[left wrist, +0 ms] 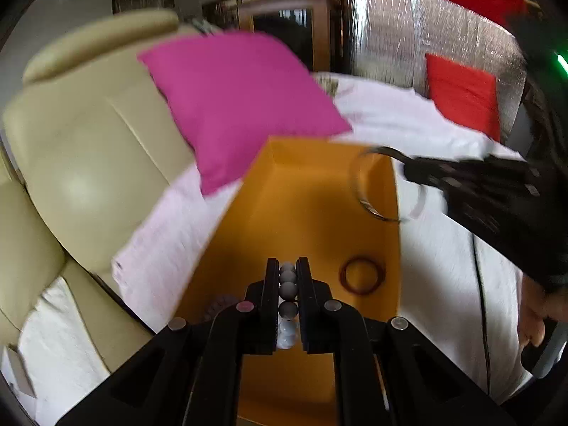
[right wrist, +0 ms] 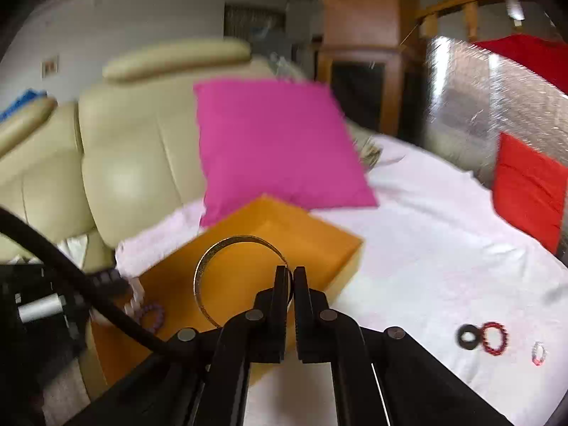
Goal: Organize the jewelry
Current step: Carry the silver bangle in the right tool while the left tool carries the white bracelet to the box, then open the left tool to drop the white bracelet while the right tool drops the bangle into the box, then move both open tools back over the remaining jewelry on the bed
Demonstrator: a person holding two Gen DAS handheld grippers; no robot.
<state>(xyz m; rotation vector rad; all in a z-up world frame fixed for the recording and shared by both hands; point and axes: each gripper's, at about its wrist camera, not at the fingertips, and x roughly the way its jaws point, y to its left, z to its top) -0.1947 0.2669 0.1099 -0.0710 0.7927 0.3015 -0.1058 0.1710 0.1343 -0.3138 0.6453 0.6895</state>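
Observation:
An open orange box (left wrist: 301,191) (right wrist: 319,245) sits on the white cloth. My left gripper (left wrist: 288,266) is shut on a white and grey bead bracelet (left wrist: 287,289) and holds it over the box. A brown bangle (left wrist: 362,275) and a purple bead bracelet (left wrist: 222,303) (right wrist: 152,316) lie inside the box. My right gripper (right wrist: 290,273) is shut on a gold metal bangle (right wrist: 227,269) (left wrist: 372,191), held above the box's right rim. A black ring (right wrist: 468,336), a red bead bracelet (right wrist: 494,338) and a small pale bracelet (right wrist: 539,353) lie on the cloth at the right.
A pink cushion (left wrist: 241,103) (right wrist: 280,145) leans against a cream sofa (left wrist: 88,149) (right wrist: 135,156) behind the box. A red cushion (left wrist: 461,96) (right wrist: 529,184) stands by a silver foil panel (left wrist: 408,35) at the far right. White cloth (right wrist: 426,234) covers the surface.

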